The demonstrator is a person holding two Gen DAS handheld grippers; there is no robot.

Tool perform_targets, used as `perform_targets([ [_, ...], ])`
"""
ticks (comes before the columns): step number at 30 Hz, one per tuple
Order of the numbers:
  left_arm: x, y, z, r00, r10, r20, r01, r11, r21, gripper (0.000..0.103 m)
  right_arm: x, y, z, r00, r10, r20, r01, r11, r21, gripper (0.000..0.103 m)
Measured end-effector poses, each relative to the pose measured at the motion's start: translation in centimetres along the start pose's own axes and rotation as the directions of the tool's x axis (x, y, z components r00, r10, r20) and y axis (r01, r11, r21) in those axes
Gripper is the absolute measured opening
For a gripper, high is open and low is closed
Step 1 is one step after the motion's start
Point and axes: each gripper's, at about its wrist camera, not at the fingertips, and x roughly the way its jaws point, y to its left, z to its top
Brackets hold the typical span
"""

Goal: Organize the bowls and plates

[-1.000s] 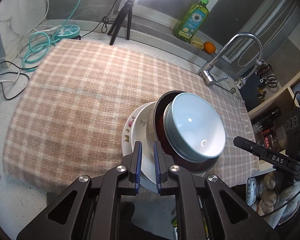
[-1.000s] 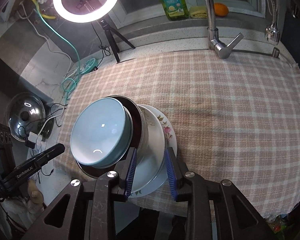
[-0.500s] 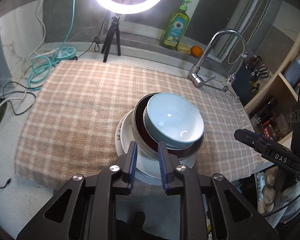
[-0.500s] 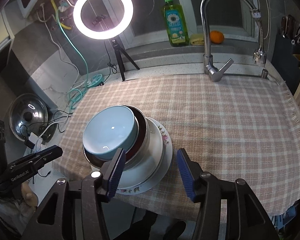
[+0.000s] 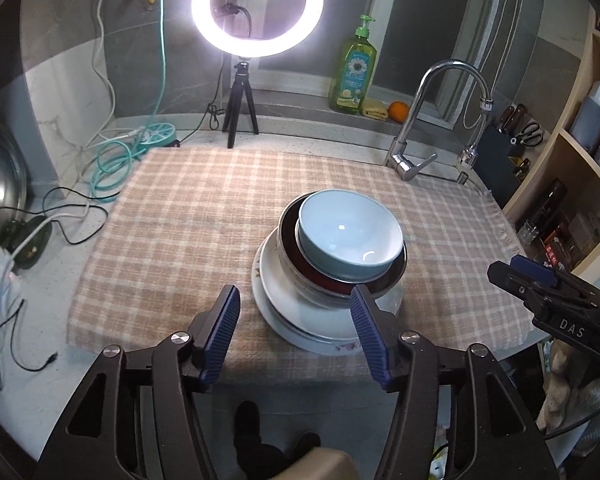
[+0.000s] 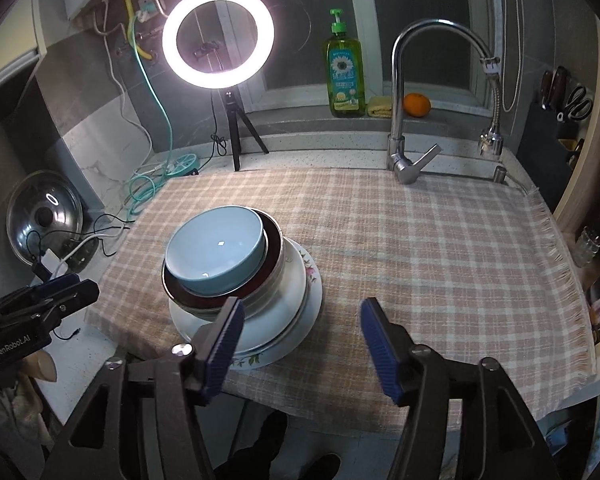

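On gripper bodies, "DAS" point(image 5: 571, 327) and "GenRobot.AI" point(image 6: 14, 347); both grippers' fingers point(image 5: 219, 334) just opening, empty.

Left hand-held gripper point(image 5: 296, 330) and right hand-held gripper point(image 6: 302, 350): jaws just opened wide, nothing between
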Motion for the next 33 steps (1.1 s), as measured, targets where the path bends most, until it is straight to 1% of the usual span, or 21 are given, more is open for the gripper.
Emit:
perform_targets([
  [2,-0.3,-0.2,-0.2,1.0,0.006,0.004,-0.006,1.0,0.004,0.058,-0.7,0.2,-0.3,1.0,-0.004,0.026,0.004,1.0,0.001,0.073],
  [6,-0.7,-0.7,-0.5,1.0,0.004,0.009,-0.004,1.0,0.009,0.058,-1.7,0.6,-0.8,0.998,-0.032,0.057,0.033,0.999,-0.011,0.081],
  [8,-0.9,-0.9,-0.6,1.0,0.01,0.018,-0.01,1.0,0.016,0.06,-2.0,0.7,-1.0,0.997,-0.035,0.065,0.036,0.999,-0.007,0.081],
  [14,-1.3,-1.2,-0.6,0.999,0.006,0.034,-0.007,1.0,0.025,0.06,-2.0,0.4,-1.3,0.997,-0.04,0.059,0.039,0.999,0.012,0.081],
  [33,-1.7,-1.2,-0.4,0.999,0.005,0.04,-0.006,1.0,0.024,0.06,-2.1,0.6,-1.1,0.997,-0.048,0.058,0.048,0.999,0.009,0.082],
])
